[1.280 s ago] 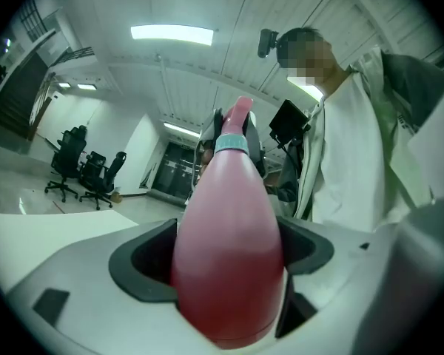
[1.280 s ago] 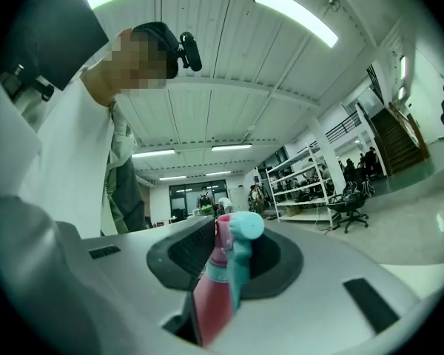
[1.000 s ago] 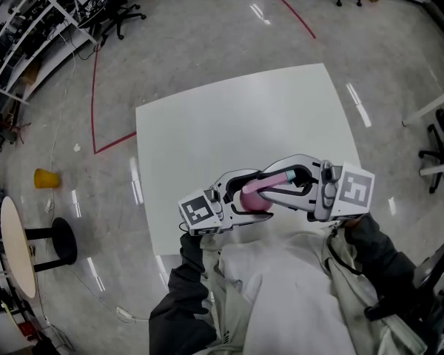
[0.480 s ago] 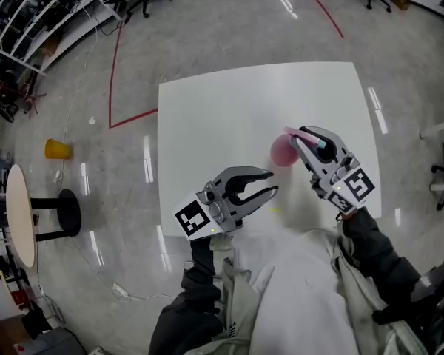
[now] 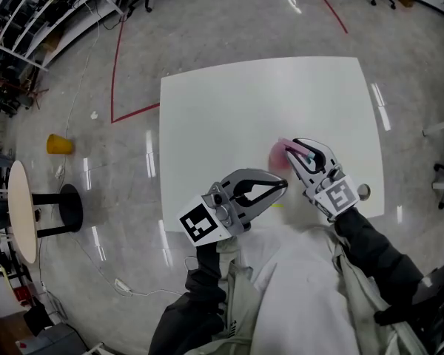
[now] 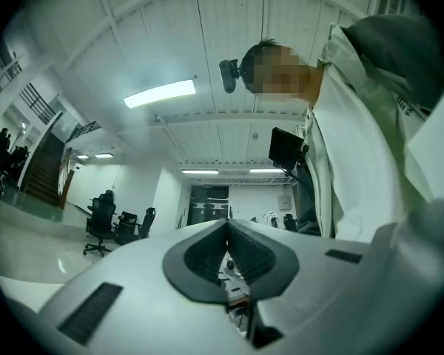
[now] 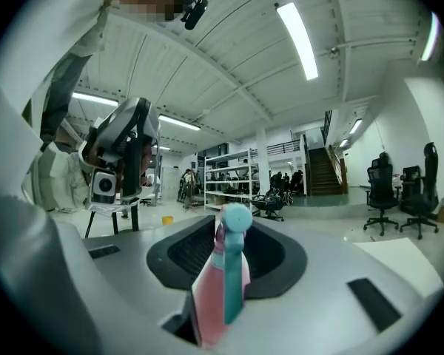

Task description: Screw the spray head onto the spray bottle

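Note:
A pink spray bottle [image 5: 282,154] with a pink and teal spray head [image 7: 228,272] rests at the near right part of the white table [image 5: 229,109]. My right gripper [image 5: 299,152] is shut on the spray head, whose teal nozzle sticks out between the jaws in the right gripper view. The round pink body shows just past the fingertips in the head view. My left gripper [image 5: 283,187] is to the left of the bottle, apart from it, shut with nothing between its jaws. In the left gripper view the left gripper [image 6: 228,224] points up at the ceiling and at the person.
The table's near edge runs just below both grippers. On the floor to the left are a yellow cup [image 5: 59,144], a round side table [image 5: 21,220] and red tape lines [image 5: 117,65]. Shelves and office chairs stand at the back left.
Both grippers met at the bottle a second ago. The left gripper let go, drew back to the left and shut. The right gripper carried the bottle to the right.

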`<state>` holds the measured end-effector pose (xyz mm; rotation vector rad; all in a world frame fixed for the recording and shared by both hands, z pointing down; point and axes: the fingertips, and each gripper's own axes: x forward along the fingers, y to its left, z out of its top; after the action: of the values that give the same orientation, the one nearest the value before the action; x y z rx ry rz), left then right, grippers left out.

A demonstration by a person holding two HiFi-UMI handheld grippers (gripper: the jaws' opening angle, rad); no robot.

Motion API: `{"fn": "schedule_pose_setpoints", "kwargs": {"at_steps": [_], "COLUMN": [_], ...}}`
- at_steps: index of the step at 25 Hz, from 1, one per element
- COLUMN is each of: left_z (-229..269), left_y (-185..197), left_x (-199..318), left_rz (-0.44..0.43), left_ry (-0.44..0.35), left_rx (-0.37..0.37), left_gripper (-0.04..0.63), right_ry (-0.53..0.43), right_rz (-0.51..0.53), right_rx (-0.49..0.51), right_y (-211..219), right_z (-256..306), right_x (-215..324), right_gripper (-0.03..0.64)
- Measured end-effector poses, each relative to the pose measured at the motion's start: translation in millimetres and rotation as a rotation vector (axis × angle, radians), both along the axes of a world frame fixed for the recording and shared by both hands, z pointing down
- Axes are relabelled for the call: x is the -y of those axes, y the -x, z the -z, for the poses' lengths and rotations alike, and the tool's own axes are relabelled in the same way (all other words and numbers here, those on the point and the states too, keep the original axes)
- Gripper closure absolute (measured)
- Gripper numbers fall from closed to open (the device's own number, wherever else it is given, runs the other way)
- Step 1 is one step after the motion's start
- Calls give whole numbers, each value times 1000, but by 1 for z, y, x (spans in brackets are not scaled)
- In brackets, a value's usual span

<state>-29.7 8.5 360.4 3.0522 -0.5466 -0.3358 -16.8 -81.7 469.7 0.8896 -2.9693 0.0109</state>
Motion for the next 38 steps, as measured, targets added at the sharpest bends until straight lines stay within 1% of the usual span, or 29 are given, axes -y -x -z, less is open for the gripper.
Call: {"fn": "schedule_pose_setpoints", "kwargs": {"at_steps": [1,2,3,7,9,10,11,13,15,16,17,21,24,27,32,38], "left_z": [0,-1,-2,-14,-24,-32,-43,-73,-105,-119,-131,-151,-160,-163,-164,-167], "left_y": [-1,-1,-1,-1,0,0,1,3,8,10,12,22,30,27,18,16], "left_x": [0,0,0,1,5,8,11,16,17,14,11,2,7,10,9,10], "left_rz": [0,0,0,7,31,53,83,167,263,301,323,349,382,402,391,381], "left_ry": [2,3,5,33,62,81,106,170,238,269,297,367,403,439,449,457], "left_rx": [3,7,13,39,40,47,60,107,163,186,198,179,188,193,202,207], "left_gripper": [587,586,587,586,586,586,587,586,586,586,586,586,586,586,586,586], "right_ry": [11,27,44,76,78,81,87,103,123,135,148,191,216,235,247,252], "right_rz": [6,8,5,-55,-71,-76,-83,-101,-122,-132,-137,-129,-110,-106,-112,-105], "right_rx": [-9,-14,-22,-69,-84,-94,-104,-112,-115,-115,-112,-111,-125,-128,-131,-140], "right_y": [-2,-5,-9,-34,-44,-49,-54,-63,-71,-74,-77,-69,-62,-68,-76,-73], "right_z": [-4,-8,-13,-24,-26,-28,-30,-35,-39,-42,-44,-52,-60,-60,-60,-63], "right_x": [-2,-4,-6,-13,-16,-19,-21,-25,-32,-36,-39,-50,-51,-51,-53,-52], "right_gripper": [516,456,426,422,423,430,451,478,553,603,620,621,621,621,621,621]}}
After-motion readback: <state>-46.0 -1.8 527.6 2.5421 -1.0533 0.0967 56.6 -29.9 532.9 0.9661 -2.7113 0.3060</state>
